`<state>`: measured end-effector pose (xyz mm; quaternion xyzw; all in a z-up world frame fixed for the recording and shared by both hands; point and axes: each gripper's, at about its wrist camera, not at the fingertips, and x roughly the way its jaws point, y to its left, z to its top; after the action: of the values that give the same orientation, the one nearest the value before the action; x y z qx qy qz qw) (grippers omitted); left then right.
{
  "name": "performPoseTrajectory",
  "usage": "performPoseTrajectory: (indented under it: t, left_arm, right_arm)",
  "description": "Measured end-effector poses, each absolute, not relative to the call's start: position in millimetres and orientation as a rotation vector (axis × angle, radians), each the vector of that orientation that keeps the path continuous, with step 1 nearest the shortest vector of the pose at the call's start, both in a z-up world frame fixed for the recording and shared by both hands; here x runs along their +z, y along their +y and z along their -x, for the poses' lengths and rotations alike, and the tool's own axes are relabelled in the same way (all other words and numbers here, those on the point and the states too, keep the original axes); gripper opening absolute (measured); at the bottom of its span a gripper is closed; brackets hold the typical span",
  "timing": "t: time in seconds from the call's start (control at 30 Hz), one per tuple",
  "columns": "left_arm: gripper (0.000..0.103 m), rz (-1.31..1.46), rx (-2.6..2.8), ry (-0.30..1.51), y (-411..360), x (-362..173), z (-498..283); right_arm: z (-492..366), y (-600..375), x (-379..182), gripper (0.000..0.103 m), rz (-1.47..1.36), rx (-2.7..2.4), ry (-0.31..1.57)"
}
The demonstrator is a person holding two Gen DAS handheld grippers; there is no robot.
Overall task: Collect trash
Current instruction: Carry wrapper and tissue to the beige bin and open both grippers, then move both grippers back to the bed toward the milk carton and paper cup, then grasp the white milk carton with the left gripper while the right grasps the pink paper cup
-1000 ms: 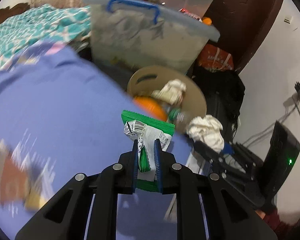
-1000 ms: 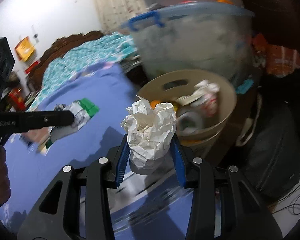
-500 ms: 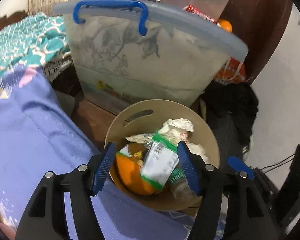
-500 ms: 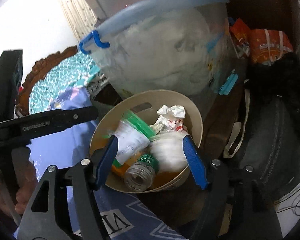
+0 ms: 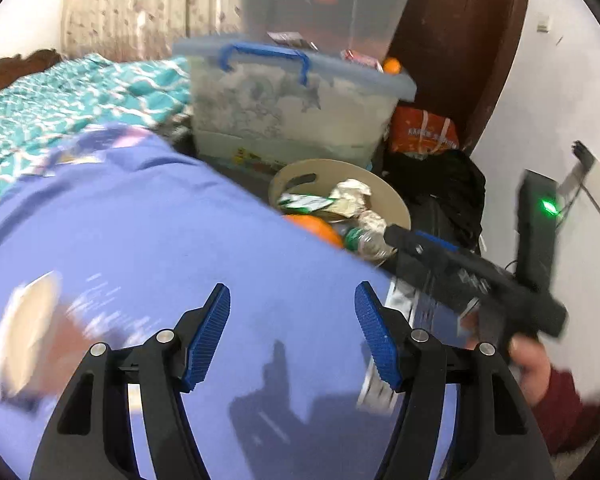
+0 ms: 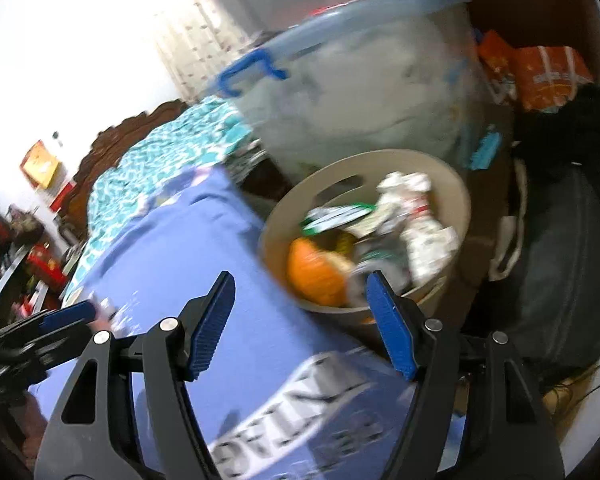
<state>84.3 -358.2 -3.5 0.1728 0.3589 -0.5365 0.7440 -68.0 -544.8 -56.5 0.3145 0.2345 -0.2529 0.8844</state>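
One beige waste bin (image 6: 456, 200) stands beside one purple-covered bed (image 5: 148, 240), holding one green-edged wrapper (image 6: 332, 214), one orange object (image 6: 316, 272), one plastic bottle (image 5: 364, 240) and at least two crumpled papers (image 6: 424, 236). Behind the bin sit one lidded storage tub (image 5: 292, 112) and one orange bag (image 5: 424, 134). Two grippers are visible.

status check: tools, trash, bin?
Left tool and right tool open, empty. Green wrapper and crumpled paper in the bin. Nothing blocking.
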Motion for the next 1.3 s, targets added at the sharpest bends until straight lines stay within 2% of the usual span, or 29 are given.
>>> performPoseTrajectory:
  t: [0.1, 0.17, 0.27, 0.33, 0.57, 0.63, 0.77, 0.83, 0.9, 1.03, 1.1, 1.13, 1.17, 1.3]
  left_arm:
    - [0.070, -0.344, -1.087, 0.740, -295, 11, -101]
    - [0.074, -0.326, -0.980, 0.714, -254, 16, -122]
    - [0.080, -0.327, -0.814, 0.699, -215, 15, -157]
    - [0.087, -0.363, -0.712, 0.684, -198, 6, -181]
    - [0.087, -0.435, -0.687, 0.704, -201, -29, -231]
    - [0.087, -0.461, -0.691, 0.716, -210, -41, -242]
    - [0.088, -0.503, -0.697, 0.742, -226, -60, -256]
    - [0.084, -0.468, -0.724, 0.783, -227, -65, -264]
    - [0.071, -0.434, -0.759, 0.828, -227, -70, -271]
    - [0.067, -0.413, -0.770, 0.837, -226, -70, -273]
    - [0.064, -0.406, -0.769, 0.835, -224, -69, -271]
    - [0.063, -0.396, -0.769, 0.839, -223, -69, -271]
    - [0.062, -0.389, -0.767, 0.840, -223, -68, -271]
    - [0.056, -0.396, -0.766, 0.831, -220, -67, -259]
  right_arm:
    - [48, -512, -53, 0.071, -0.634, -0.447, 0.507]
    - [34, -492, -52, 0.076, -0.617, -0.399, 0.528]
    - [8, -458, -53, 0.080, -0.585, -0.309, 0.574]
    - [-10, -436, -54, 0.081, -0.555, -0.253, 0.612]
    - [-70, -376, -42, 0.084, -0.502, -0.095, 0.671]
    - [-85, -363, -33, 0.091, -0.463, -0.089, 0.655]
    - [-117, -340, -39, 0.096, -0.360, -0.052, 0.710]
    - [-131, -327, -49, 0.096, -0.299, -0.054, 0.758]
    - [-142, -322, -59, 0.096, -0.278, -0.058, 0.783]
    - [-160, -327, -61, 0.096, -0.303, -0.085, 0.784]
    - [-169, -332, -61, 0.095, -0.318, -0.082, 0.777]
    - [-173, -334, -61, 0.089, -0.321, -0.080, 0.768]
    - [-174, -334, -62, 0.071, -0.320, -0.076, 0.768]
    - [-177, -337, -66, 0.063, -0.353, -0.026, 0.782]
